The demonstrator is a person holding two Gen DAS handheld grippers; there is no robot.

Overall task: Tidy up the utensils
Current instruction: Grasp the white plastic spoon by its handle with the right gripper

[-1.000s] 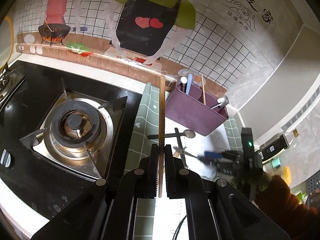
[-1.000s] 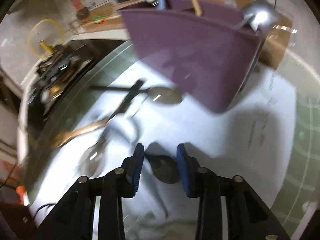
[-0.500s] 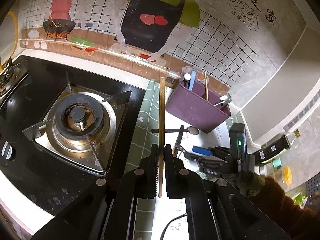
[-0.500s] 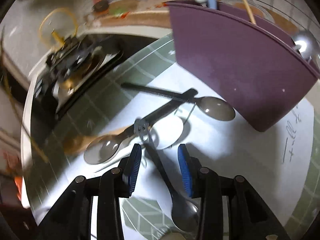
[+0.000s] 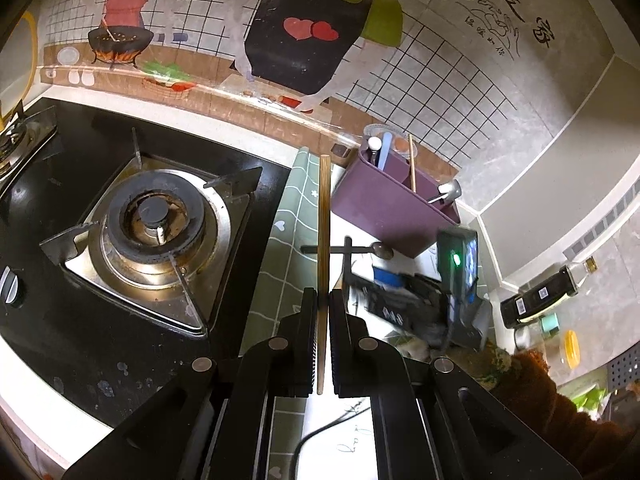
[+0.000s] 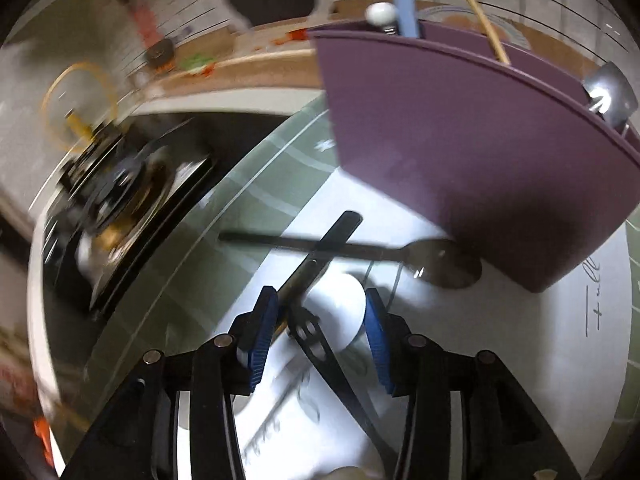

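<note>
- Our left gripper [image 5: 323, 344] is pinching a single wooden chopstick [image 5: 323, 236], its black fingers [image 5: 306, 340] pressed against the stick on either side.
- The chopstick runs straight ahead from the jaws and its far tip ends just left of the purple utensil caddy [image 5: 384, 208], above the green tiled mat [image 5: 280, 248].
- Our right gripper [image 6: 320, 332] has its blue pads [image 6: 262, 332] spread apart, low over the white paper sheet [image 6: 520, 340] in front of the caddy [image 6: 460, 160].
- Between those spread pads lies the perforated head of a black slotted utensil [image 6: 316, 344], with a white round spoon bowl [image 6: 344, 312] just behind it; we cannot tell whether either pad touches them.
- A dark metal spoon [image 6: 440, 266] lies in front of the caddy, its bowl close under the caddy's front wall and its handle reaching left across the paper onto the mat.
- A second dark-handled utensil [image 6: 324, 248] crosses over that spoon's handle and slants down toward the right gripper's left pad.
- In the caddy's left compartment stand a white-knobbed utensil [image 6: 382, 14] and a blue handle [image 6: 406, 10]; one wooden chopstick [image 6: 480, 20] leans in the middle compartment, and a metal spoon bowl [image 6: 608, 84] sticks out at the right end.
- Left of the caddy, past the mat, sits the gas stove burner [image 5: 154, 216] on its black hob.
- In the left wrist view the right gripper [image 5: 400, 296] shows as a blurred dark shape just in front of the caddy.
</note>
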